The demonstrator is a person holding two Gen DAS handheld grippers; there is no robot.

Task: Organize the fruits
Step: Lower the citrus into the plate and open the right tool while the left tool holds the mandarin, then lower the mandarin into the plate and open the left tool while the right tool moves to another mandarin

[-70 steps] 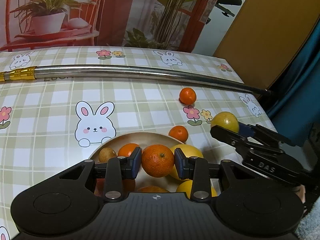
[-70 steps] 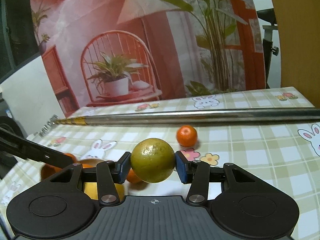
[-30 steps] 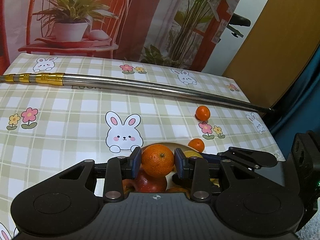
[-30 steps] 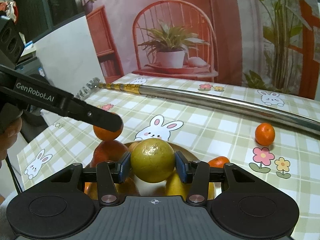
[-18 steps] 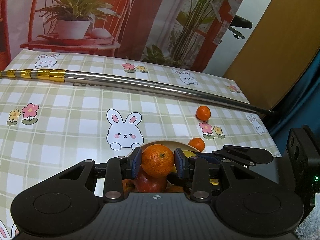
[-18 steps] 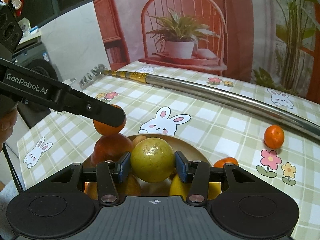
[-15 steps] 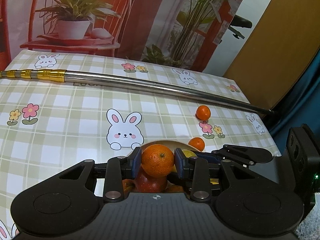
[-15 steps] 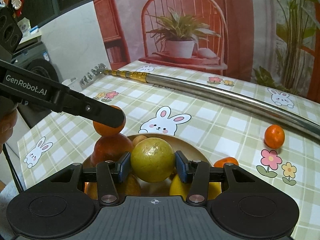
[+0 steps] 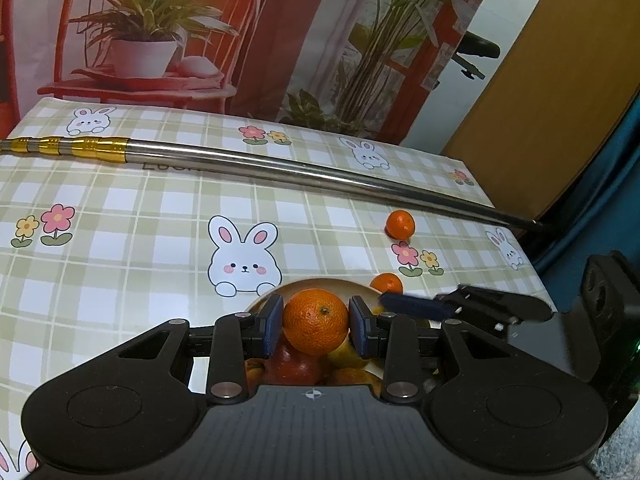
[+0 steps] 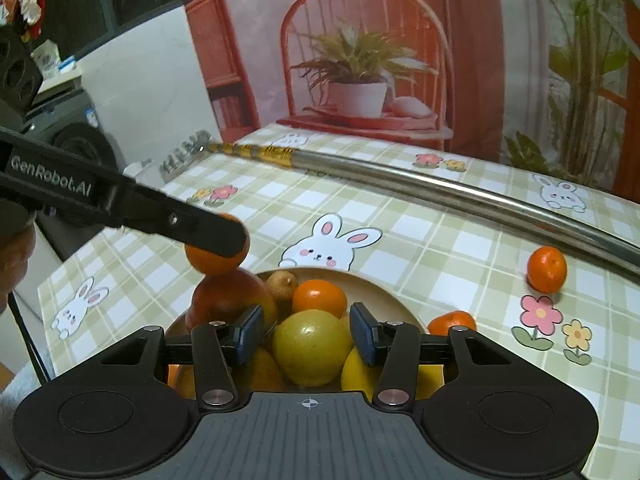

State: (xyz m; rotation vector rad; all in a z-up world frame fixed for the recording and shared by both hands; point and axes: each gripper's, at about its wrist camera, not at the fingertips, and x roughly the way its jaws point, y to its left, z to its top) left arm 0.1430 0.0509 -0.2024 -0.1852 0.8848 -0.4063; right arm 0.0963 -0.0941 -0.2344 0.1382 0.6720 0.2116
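- Over the near edge of the desk (image 9: 120,248), a shallow bowl (image 10: 384,292) holds the gathered fruit, so both claws work above it.
- Left claw (image 9: 316,326) is pinching an orange (image 9: 316,320) between its blue pads; in the right wrist view that orange sits directly above a red apple (image 10: 228,300), looking to touch its top. It is probably held there to find a stable seat on the pile.
- Right claw (image 10: 306,340) is spread, its pads clear of a yellow-green fruit (image 10: 312,346) that lies on other fruit in the bowl, as if just set down there.
- Around it in the bowl lie a smaller orange (image 10: 319,296), a brownish fruit (image 10: 282,282) at the far side, and yellow fruit low at the right.
- Two tangerines are not yet gathered: one (image 10: 452,322) just beside the bowl's right rim, another (image 10: 546,269) farther right, near a long metal pole (image 9: 280,168) that crosses the far side of the desk.
- My judgement: the pile is tall and rounded, so an orange released on the apple's crown could roll off; a hollow between fruits would hold it better.
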